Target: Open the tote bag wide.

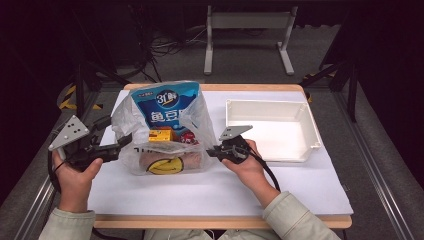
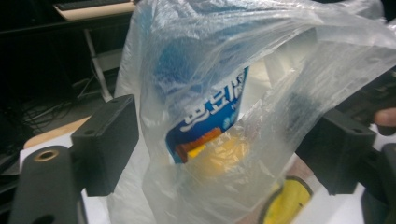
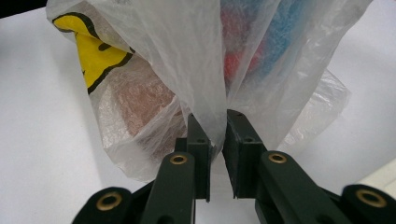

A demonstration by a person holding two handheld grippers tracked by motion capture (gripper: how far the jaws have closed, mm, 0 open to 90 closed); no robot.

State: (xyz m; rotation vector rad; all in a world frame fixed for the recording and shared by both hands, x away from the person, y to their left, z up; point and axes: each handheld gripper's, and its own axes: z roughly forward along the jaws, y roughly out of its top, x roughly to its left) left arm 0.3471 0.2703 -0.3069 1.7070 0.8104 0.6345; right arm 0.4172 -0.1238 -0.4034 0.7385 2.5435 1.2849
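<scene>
Here the white table (image 1: 300,190) carries everything, with an empty white tray (image 1: 270,130) at its far right, probably waiting to receive what comes out of the bag. The clear plastic bag (image 1: 160,132) stands left of the tray, between the two hands, stuffed with snacks. A tall blue packet (image 1: 167,107) rises out of its mouth, above a small orange box (image 1: 161,135) and a packet with a yellow smiley (image 1: 165,166) lying at the bottom.

The right gripper (image 3: 215,140) sits low at the bag's right side, its jaws nearly together with a fold of film pinched between them, apparently to anchor the bag. The left gripper (image 2: 224,144) is at the bag's left side, jaws spread wide with loose film and the blue packet between them but not pressed. It seems placed to pull the mouth open or take a fresh hold.
</scene>
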